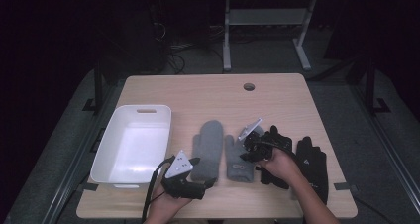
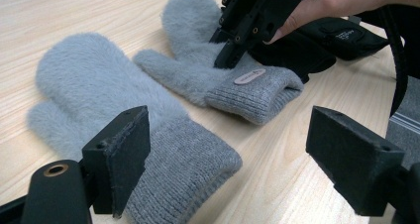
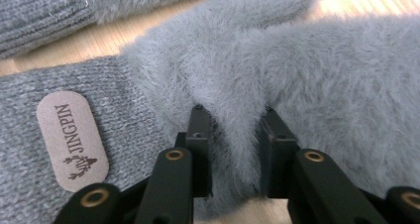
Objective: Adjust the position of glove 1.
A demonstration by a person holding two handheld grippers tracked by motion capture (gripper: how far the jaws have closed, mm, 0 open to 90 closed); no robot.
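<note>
Two fluffy grey mittens lie side by side in the middle of the wooden table. My right gripper (image 1: 246, 152) (image 3: 233, 130) points down onto the right mitten (image 1: 235, 159) (image 3: 322, 85). It is shut on a raised fold of the fuzzy part, just past the knitted cuff with its tan label (image 3: 72, 140). The left mitten (image 1: 208, 147) (image 2: 99, 85) lies flat and free. My left gripper (image 1: 204, 172) (image 2: 228, 144) rests low near the front edge, open, its jaws either side of the left mitten's cuff without touching it. From there the right gripper (image 2: 230, 60) shows pressed into the right mitten (image 2: 198, 60).
A white plastic bin (image 1: 106, 149) stands at the left of the table. A pair of black gloves (image 1: 312, 164) (image 2: 297, 50) lies at the right, partly under the right hand. A cable hole (image 1: 248, 86) sits near the far edge.
</note>
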